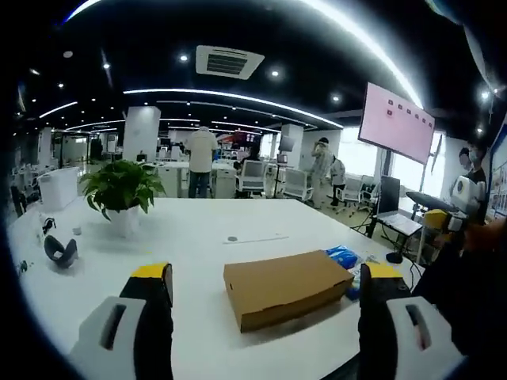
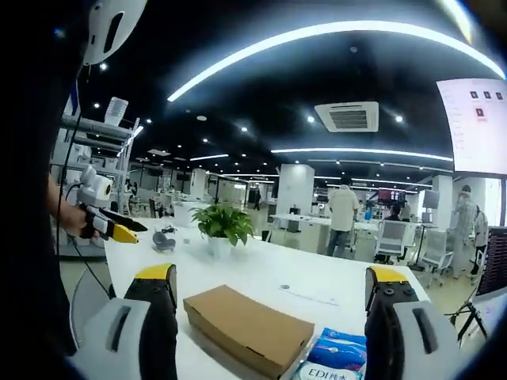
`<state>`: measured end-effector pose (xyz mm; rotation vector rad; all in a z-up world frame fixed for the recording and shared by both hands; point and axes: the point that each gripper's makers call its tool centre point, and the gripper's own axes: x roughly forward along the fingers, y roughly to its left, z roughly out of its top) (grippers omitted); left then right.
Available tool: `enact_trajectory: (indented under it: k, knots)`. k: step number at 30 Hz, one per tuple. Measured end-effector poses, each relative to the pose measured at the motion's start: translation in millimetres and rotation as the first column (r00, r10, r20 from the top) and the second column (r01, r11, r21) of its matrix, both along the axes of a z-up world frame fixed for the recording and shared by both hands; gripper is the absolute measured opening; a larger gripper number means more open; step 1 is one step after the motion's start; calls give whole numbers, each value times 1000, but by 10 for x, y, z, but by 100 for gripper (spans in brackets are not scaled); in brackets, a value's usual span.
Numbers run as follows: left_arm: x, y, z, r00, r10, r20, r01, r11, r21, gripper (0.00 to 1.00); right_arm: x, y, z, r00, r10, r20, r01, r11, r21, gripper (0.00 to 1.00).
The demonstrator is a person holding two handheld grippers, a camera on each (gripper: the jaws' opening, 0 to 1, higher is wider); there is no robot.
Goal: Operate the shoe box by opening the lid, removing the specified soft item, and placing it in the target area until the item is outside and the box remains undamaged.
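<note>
A closed brown cardboard shoe box (image 1: 285,286) lies flat on the white table (image 1: 198,229), its lid down. My left gripper (image 1: 265,273) is open, its yellow-tipped jaws wide apart on either side of the box and short of it. The right gripper view shows the same box (image 2: 247,326) low in the middle. There my right gripper (image 2: 269,277) is also open, with nothing between its jaws. Blue soft packets (image 1: 344,255) lie just right of the box (image 2: 342,347). A hand holds the other gripper at the table's far edge (image 2: 115,229).
A potted green plant (image 1: 120,190) stands at the back left of the table, with a small black object (image 1: 60,249) nearby. A paper strip (image 1: 253,237) lies beyond the box. A large screen (image 1: 396,123) is at right. People and office desks are behind.
</note>
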<state>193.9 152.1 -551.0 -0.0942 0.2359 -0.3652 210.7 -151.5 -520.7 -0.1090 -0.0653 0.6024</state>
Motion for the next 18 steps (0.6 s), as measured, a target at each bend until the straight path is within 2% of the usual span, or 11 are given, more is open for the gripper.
enact_trajectory:
  k: [4, 6, 9, 11, 15, 18]
  knots:
    - [-32, 8, -83, 1000, 0, -21, 0, 1000, 21, 99, 11, -41, -91, 1000, 6, -24, -6, 1000, -9, 100]
    - [-41, 12, -116, 1000, 0, -29, 1, 999, 35, 99, -12, 63, -5, 1000, 6, -23, -6, 1000, -14, 99]
    - [-46, 8, -160, 999, 0, -53, 3, 999, 47, 99, -6, 78, 17, 1000, 6, -15, -6, 1000, -12, 100]
    - [-54, 34, -227, 996, 7, -85, 3, 994, 110, 99, 1, 79, 20, 1000, 9, -17, -9, 1000, -13, 100]
    - [-47, 15, -208, 997, -4, -75, 12, 993, 118, 99, 1, 145, 160, 1000, 10, 2, -10, 1000, -15, 99]
    - [-47, 14, -210, 997, -5, -77, 14, 993, 119, 99, 23, 140, 199, 1000, 4, -10, -4, 1000, -10, 99]
